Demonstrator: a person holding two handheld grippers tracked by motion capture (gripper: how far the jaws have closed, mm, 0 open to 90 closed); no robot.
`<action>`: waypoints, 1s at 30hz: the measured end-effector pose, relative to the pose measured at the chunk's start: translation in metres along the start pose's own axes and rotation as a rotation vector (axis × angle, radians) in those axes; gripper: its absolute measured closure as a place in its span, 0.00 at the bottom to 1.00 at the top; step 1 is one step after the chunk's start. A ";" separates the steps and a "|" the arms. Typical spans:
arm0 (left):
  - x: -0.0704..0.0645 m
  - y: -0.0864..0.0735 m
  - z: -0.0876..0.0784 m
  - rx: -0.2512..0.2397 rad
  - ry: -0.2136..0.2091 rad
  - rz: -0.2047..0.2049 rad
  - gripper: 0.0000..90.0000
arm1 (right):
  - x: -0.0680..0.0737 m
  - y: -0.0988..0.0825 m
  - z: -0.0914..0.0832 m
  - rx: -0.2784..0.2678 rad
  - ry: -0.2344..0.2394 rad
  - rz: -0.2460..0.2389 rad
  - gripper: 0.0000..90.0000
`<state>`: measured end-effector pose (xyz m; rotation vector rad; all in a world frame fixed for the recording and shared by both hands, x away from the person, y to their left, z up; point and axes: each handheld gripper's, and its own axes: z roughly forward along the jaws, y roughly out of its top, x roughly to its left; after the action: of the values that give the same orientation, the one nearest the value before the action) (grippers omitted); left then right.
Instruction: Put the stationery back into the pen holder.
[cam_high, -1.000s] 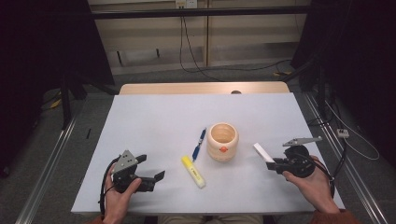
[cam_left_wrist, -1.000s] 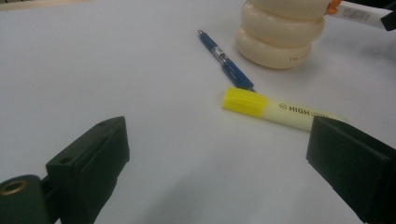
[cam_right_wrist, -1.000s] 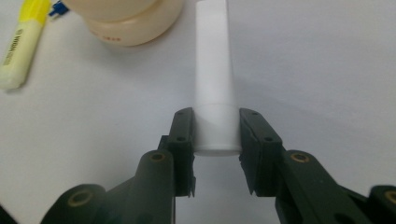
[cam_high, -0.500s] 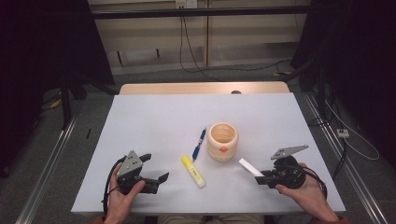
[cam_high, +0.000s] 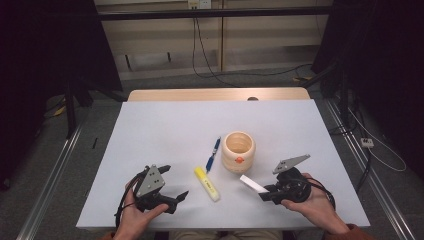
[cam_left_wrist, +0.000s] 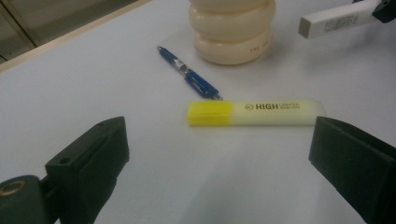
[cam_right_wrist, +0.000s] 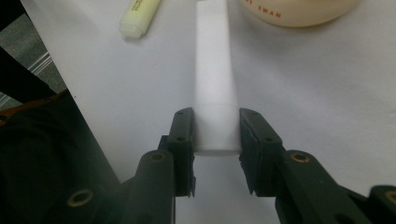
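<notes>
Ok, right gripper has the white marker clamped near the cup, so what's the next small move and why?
Probably lift the right gripper and tip the white marker toward the open mouth of the cream holder cup. The marker is clamped at one end, its free end just short of the cup's base, too low to clear the rim.

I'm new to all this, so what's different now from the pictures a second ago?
The right gripper, jaws shut on the white stick, slid left toward the person, ending nearer the cup. The left gripper, jaws open, crept toward the highlighter. Cup, highlighter and blue pen stayed put.
</notes>
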<state>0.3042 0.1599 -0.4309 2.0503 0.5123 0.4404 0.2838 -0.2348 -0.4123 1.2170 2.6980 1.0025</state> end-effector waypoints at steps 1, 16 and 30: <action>-0.001 0.001 0.002 -0.006 -0.012 0.009 0.05 | 0.001 0.001 0.000 -0.006 0.003 0.000 0.76; -0.015 0.036 0.037 0.054 -0.008 0.258 0.07 | 0.014 0.024 0.008 -0.013 0.033 -0.056 0.76; -0.035 0.027 0.046 0.052 0.038 0.374 0.08 | 0.022 0.030 0.020 -0.012 0.070 -0.057 0.76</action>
<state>0.3027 0.0962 -0.4337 2.1961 0.1601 0.6940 0.2936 -0.1943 -0.4058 1.1163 2.7578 1.0717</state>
